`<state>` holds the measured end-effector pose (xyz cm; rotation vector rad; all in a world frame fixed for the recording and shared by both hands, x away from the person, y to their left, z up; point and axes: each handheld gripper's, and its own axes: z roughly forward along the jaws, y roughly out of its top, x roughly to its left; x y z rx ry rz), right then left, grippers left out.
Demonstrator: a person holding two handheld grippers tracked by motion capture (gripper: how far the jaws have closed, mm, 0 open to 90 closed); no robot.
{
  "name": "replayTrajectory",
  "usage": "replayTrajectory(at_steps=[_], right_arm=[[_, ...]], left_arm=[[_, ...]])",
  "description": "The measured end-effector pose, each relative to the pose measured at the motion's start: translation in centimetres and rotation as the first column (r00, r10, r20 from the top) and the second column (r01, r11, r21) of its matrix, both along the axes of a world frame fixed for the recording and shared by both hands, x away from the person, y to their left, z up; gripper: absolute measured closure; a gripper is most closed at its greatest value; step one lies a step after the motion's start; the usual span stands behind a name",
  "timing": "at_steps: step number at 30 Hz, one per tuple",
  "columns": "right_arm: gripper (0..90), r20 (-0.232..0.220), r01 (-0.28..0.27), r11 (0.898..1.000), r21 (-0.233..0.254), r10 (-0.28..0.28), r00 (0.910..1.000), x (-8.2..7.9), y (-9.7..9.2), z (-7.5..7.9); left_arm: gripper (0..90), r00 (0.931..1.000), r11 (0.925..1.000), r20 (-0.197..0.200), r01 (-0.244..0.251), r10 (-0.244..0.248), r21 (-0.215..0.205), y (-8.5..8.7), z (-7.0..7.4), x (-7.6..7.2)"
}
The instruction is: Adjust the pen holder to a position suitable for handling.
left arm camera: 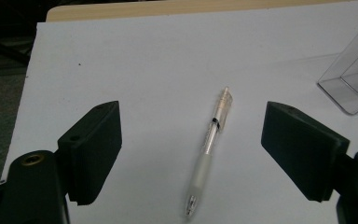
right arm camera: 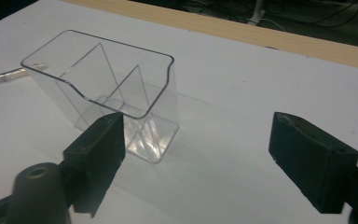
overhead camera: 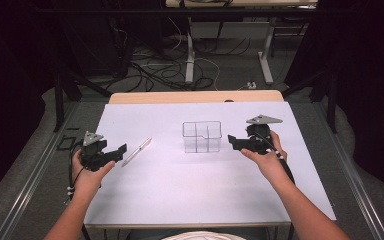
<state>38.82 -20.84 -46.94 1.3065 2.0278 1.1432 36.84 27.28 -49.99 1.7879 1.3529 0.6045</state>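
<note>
A clear pen (overhead camera: 136,151) lies on the white table (overhead camera: 180,190), left of the middle. My left gripper (overhead camera: 121,149) is just left of it and open. In the left gripper view the pen (left arm camera: 209,140) lies on the sheet between the two spread jaws of the left gripper (left arm camera: 193,116), touching neither. A clear plastic organizer (overhead camera: 202,136) with compartments stands upright at the centre. My right gripper (overhead camera: 231,141) sits just right of it, open. In the right gripper view the organizer (right arm camera: 107,79) stands beyond the left jaw of the right gripper (right arm camera: 198,121), with nothing between the jaws.
A strip of bare wood (overhead camera: 195,96) runs along the table's far edge. Beyond it on the floor are cables and table legs (overhead camera: 190,60). White surface stretches in front of the organizer toward the near edge.
</note>
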Motion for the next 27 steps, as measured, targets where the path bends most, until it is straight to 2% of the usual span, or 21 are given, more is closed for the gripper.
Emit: replayTrajectory(at_steps=[2, 5, 11, 15, 19, 23, 24, 27], right_arm=[[18.7, 0.009, -0.007, 1.0, 0.008, 0.007, 0.9999, -0.4, -0.3, -0.1], [17.8, 0.013, -0.011, 1.0, 0.012, 0.011, 0.9999, -1.0, -0.8, -0.2], [15.2, -0.003, -0.025, 0.999, 0.021, 0.026, 0.9997, -2.2, -1.5, -0.9], [13.6, 0.023, -0.038, 0.999, 0.012, 0.038, 0.999, -2.9, -1.8, -1.4], [6.9, 0.037, -0.043, 0.999, 0.009, 0.042, 0.9984, -3.4, -2.0, -1.9], [2.0, 0.04, -0.049, 0.999, 0.013, 0.048, 0.998, -3.5, -2.2, -2.2], [1.3, 0.045, -0.051, 0.999, 0.018, 0.05, 0.9977, -3.5, -2.2, -2.3], [1.1, 0.058, -0.058, 0.998, 0.016, 0.057, 0.9967, -3.6, -2.4, -2.3]], left_arm=[[22.9, 1.0, 1.0, 0.001, 0.006, -0.006, 0.0, -0.3, 0.2, 0.2], [23.6, 0.9997, 0.9994, -0.004, 0.026, -0.026, 0.021, -0.8, 0.6, 0.7], [25.3, 0.9979, 0.9967, -0.021, 0.063, -0.062, 0.051, -1.7, 1.4, 1.9], [27.1, 0.9949, 0.992, -0.046, 0.093, -0.09, 0.085, -2.3, 1.7, 2.7], [28.5, 0.9916, 0.9843, -0.065, 0.12, -0.112, 0.129, -2.6, 2.0, 3.4], [29.8, 0.9877, 0.9779, -0.076, 0.147, -0.137, 0.149, -2.7, 2.0, 4.1], [30.0, 0.9864, 0.9756, -0.091, 0.15, -0.137, 0.16, -2.7, 2.1, 4.3], [30.5, 0.9844, 0.9726, -0.097, 0.162, -0.147, 0.167, -2.8, 2.0, 4.8]])
